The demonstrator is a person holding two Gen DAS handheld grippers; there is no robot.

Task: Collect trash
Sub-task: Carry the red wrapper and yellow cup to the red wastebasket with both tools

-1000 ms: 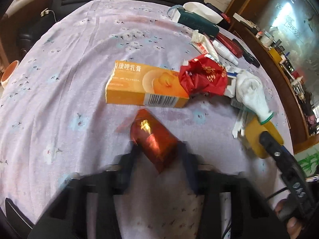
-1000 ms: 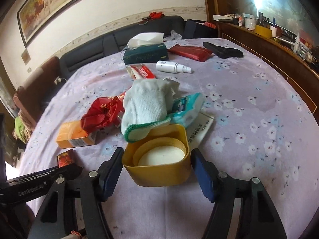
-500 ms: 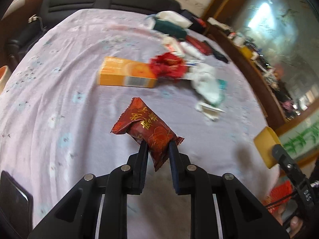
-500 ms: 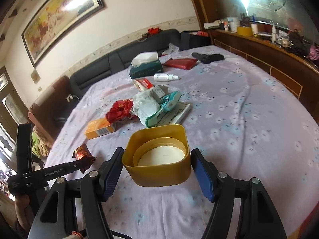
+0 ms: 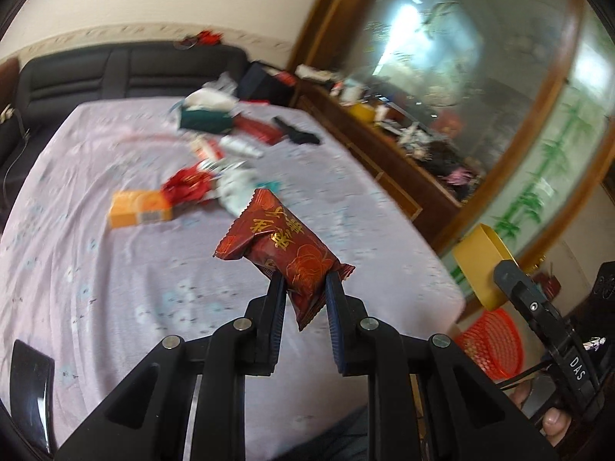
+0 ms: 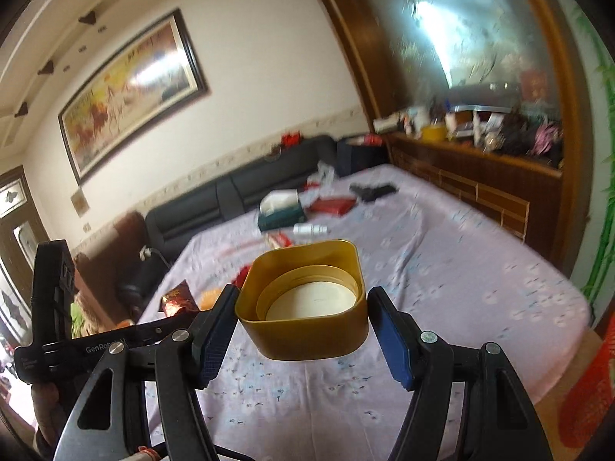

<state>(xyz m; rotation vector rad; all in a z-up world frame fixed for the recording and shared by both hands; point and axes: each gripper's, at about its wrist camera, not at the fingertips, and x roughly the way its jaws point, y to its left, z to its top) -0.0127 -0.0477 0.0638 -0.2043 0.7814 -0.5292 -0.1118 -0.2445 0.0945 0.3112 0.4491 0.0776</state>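
Red snack wrapper (image 5: 286, 253) clamped between left fingers (image 5: 277, 299); yellow lid (image 6: 307, 303) between right fingers (image 6: 215, 330).

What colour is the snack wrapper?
Dark red snack wrapper with gold print, clearest in the left wrist view.

White letters "DAS" stand on the black right claw's (image 5: 499, 276) handle, "GenRob" on the black left claw's (image 6: 180, 315) handle. The glossy dark-red snack wrapper (image 5: 286, 253) bears gold Chinese characters, unreadable.

Lilac floral tablecloth (image 5: 115, 288) carries orange box (image 5: 140, 211), green tissue box (image 5: 205, 121), black case (image 6: 373, 191).
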